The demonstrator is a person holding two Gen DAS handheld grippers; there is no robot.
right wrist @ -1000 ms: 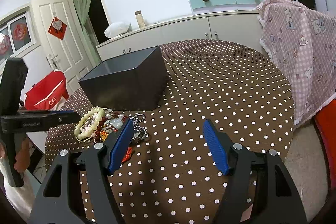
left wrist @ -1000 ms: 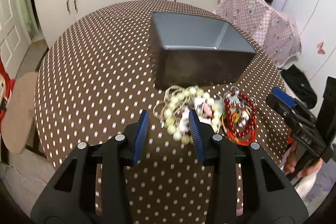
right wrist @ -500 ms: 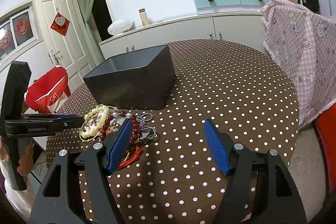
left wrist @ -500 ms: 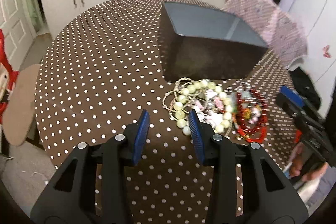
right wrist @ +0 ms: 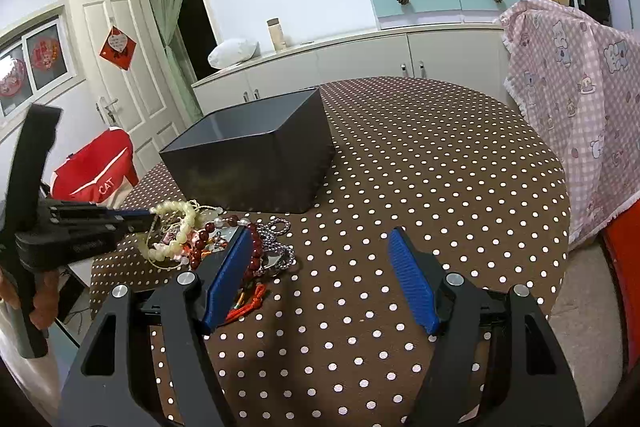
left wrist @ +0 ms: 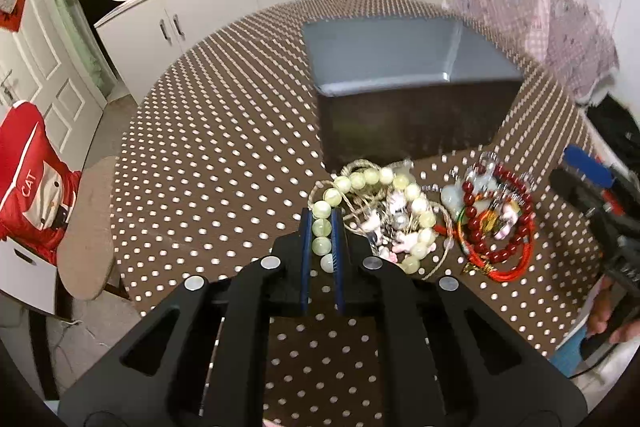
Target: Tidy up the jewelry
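A heap of jewelry lies on the brown dotted tablecloth (left wrist: 208,147) in front of an open black box (left wrist: 404,123) (right wrist: 256,163). My left gripper (left wrist: 321,217) points down at the heap's left side. Its jaws are closing, and the blue pads press on a few beads of the pale green bead bracelet (left wrist: 376,179) (right wrist: 176,241). A dark red bead bracelet (left wrist: 500,231) (right wrist: 204,239), a red cord and a silver chain (right wrist: 278,227) lie to the right. My right gripper (right wrist: 319,233) hovers open beside the heap, holding nothing; it shows at the right edge (left wrist: 588,167).
A pink checked cloth (right wrist: 580,99) hangs over a chair at the table's far right. A red bag (left wrist: 32,187) and a round stool (left wrist: 86,227) stand off the table's left edge. White cabinets (right wrist: 360,63) run behind. Bare tablecloth stretches right of the box.
My left gripper moved forward over the heap, tilted, and closed from part-open onto the pale green beads. My right gripper kept still and open.
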